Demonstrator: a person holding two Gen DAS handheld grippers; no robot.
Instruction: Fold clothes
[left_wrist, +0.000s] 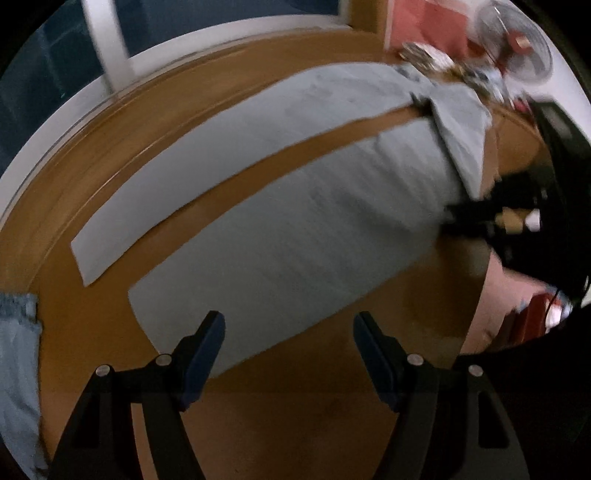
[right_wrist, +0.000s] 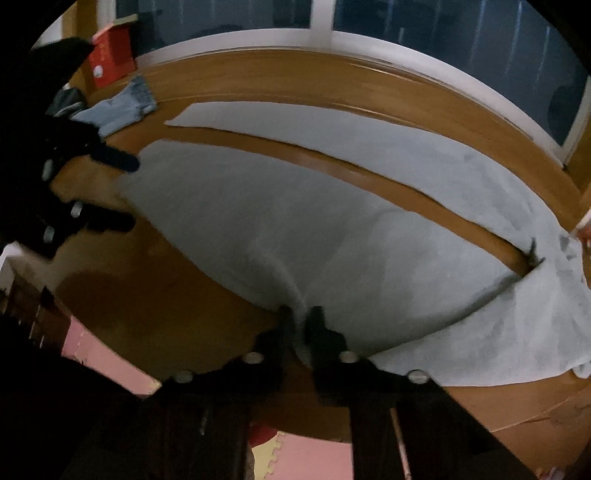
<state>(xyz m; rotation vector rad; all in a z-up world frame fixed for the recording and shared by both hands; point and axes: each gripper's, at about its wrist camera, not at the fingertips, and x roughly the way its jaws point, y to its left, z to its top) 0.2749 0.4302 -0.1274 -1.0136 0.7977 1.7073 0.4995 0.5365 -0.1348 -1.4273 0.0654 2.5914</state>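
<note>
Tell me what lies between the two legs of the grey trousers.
Only a bare strip of the wooden table separates the legs of the grey trousers; it narrows toward the crotch. Both wrist views show it.

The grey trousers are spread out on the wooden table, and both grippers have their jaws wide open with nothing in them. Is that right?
Not quite. Only the left gripper is open with nothing in it. The right gripper has its jaws shut on a fold of the grey trousers, as the right wrist view shows. The trousers are indeed spread out on the wooden table.
</note>
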